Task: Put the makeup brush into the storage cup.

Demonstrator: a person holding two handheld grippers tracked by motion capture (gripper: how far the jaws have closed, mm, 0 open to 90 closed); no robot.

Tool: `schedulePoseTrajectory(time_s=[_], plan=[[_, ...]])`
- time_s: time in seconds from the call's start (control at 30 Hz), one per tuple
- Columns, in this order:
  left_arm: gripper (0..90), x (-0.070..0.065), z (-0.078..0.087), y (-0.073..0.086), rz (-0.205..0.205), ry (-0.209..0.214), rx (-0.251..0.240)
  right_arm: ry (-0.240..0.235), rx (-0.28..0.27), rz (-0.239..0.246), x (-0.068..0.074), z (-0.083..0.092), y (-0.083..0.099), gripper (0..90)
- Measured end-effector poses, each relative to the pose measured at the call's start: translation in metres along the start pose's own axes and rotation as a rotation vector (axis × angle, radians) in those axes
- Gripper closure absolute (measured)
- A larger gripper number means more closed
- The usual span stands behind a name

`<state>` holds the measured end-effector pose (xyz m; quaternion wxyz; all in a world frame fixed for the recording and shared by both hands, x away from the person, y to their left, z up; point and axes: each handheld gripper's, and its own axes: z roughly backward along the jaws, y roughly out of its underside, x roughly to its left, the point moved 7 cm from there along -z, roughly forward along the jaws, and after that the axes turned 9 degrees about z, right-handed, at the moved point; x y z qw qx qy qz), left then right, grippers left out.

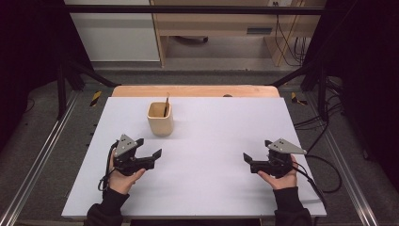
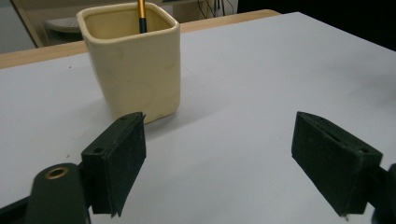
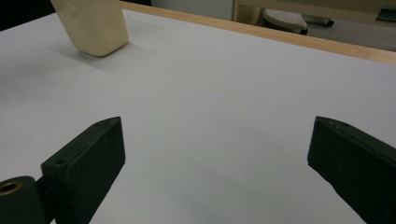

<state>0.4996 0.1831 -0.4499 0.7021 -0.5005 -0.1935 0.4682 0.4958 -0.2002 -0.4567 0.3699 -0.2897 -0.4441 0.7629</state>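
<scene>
Fingers [image 2: 116, 163] of both grippers spread, empty, pencil [image 1: 166, 105] upright in cream cup [image 1: 160, 122], tip tilted slightly right

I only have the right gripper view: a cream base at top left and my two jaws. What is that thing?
Observer: A square cream cup, standing upright on the white table.
Operator: Anything in it?
Observer: Yes, a thin stick with a gold and black shaft leans inside, poking above the rim.
Operator: Where is the left tool?
Observer: The left tool sits just short of the cup, jaws open and nothing between them.
Operator: And mine, from above?
Observer: The right tool rests low over the table's right side, jaws apart, far from the cup.
</scene>
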Motion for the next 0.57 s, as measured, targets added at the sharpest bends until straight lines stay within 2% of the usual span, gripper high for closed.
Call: schedulePoseTrajectory(time_s=[0.13,0.33,0.57], plan=[[13.9,0.003,0.004,0.007,-0.004,-0.012,0.013,-0.002,0.000,0.007,0.000,0.000,0.000,4.5],[11.8,0.012,0.008,0.017,0.015,-0.023,0.022,-0.003,0.005,0.009,0.002,0.001,0.002,4.4],[11.2,0.019,0.012,0.021,0.029,-0.029,0.023,-0.002,0.007,-0.002,0.002,0.001,0.004,4.4]])
